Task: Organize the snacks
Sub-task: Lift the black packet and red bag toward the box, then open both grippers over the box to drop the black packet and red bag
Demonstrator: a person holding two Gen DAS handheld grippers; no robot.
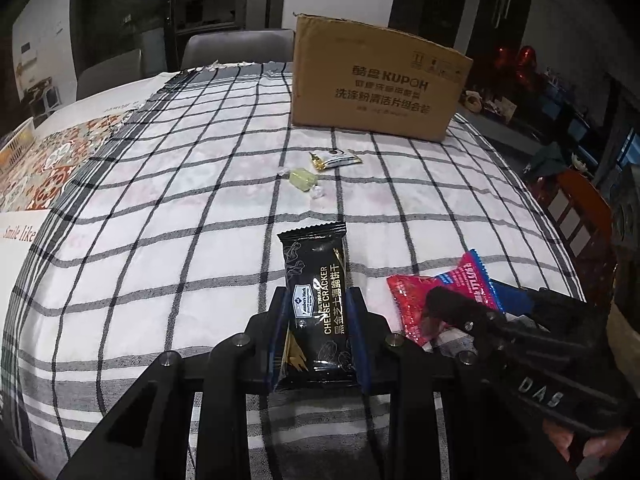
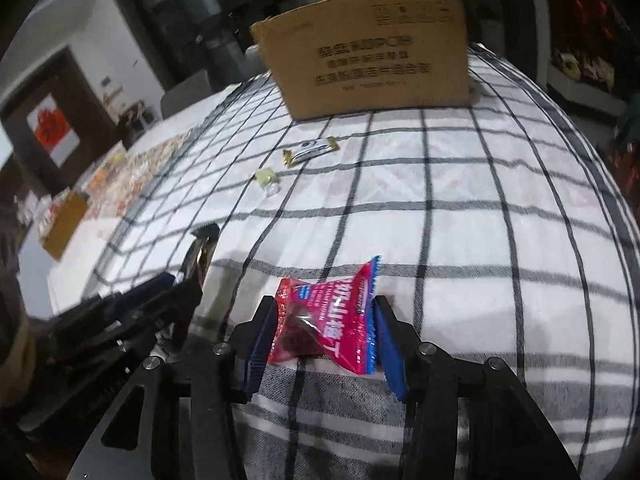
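A: We're over a checked cloth (image 1: 168, 200), dim room behind. The box (image 1: 376, 84) stands at the far edge, ahead and slightly right of us.

B: Our left gripper (image 1: 318, 304) pinches the cracker bar (image 1: 316, 304), long axis pointing away toward the box. Our right gripper (image 2: 326, 320) pinches the red packet (image 2: 326, 316), just right of it.

A: Neither hand looks clearly nearer the box. The candy (image 1: 302, 178) and small sachet (image 1: 336, 158) lie between.

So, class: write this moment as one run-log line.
left gripper: shut on cracker pack | right gripper: shut on red pack | candy, sachet: on cloth | box: behind
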